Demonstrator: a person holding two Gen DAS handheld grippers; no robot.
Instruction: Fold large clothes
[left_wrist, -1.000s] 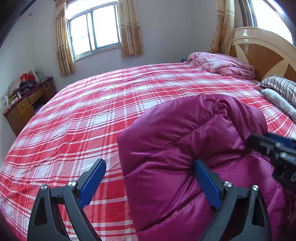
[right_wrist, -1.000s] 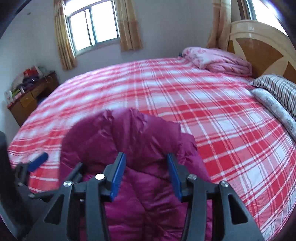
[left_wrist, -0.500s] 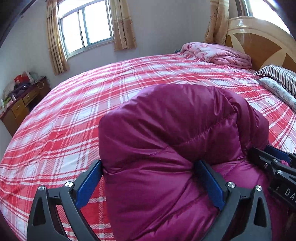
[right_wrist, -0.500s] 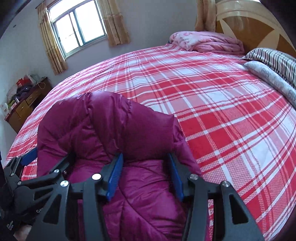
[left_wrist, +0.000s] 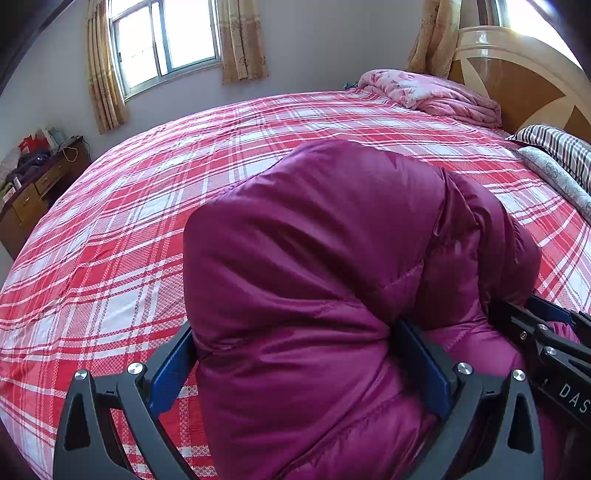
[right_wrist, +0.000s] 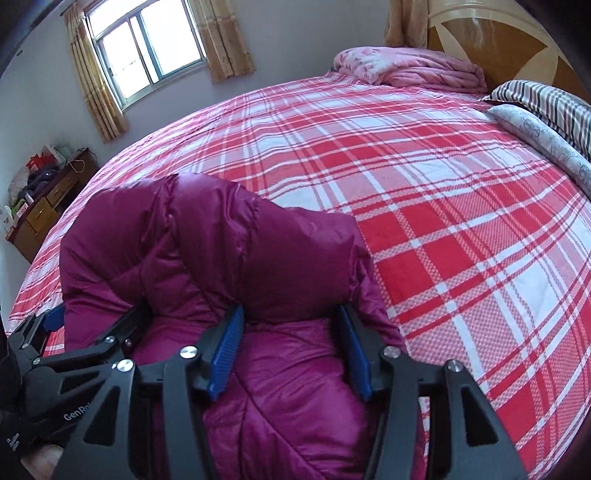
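**Ana:** Both grippers are low over the bed. The left gripper (left_wrist: 303, 365) has its jaws spread as wide as they go, a fat roll of the magenta down jacket (left_wrist: 332, 266) bulging between the blue pads, which bracket it rather than pinch it.

**Ben:** And the right gripper (right_wrist: 291, 347)? Its jaws are opening as we speak, with the folded-over edge of the jacket sitting between them. The pads look clear of the fabric, so I'd call that a release, not a hold.

**Ana:** Agreed. The jacket lies on the near part of the plaid bedspread (right_wrist: 461, 221), its upper half doubled over the lower, puffy and standing proud.

**Ben:** So the step in hand, to my eye, is letting go after laying a fold. Next move probably calls for backing both tools out without dragging the slippery shell, then pressing the hump flat or taking a fresh edge for another fold.

**Ana:** That springy filling is the risk. It may well pop open once it's free.

**Ben:** Around it, plenty of open bedspread. A pink quilt (left_wrist: 436, 92) is bundled by the headboard (left_wrist: 532, 74), striped pillows (right_wrist: 546, 99) sit off to the right, and a cluttered wooden dresser (left_wrist: 33, 192) stands under the window, all well apart from the jacket.

**Ana:** Nothing blocks the way except the two tools crowding each other.
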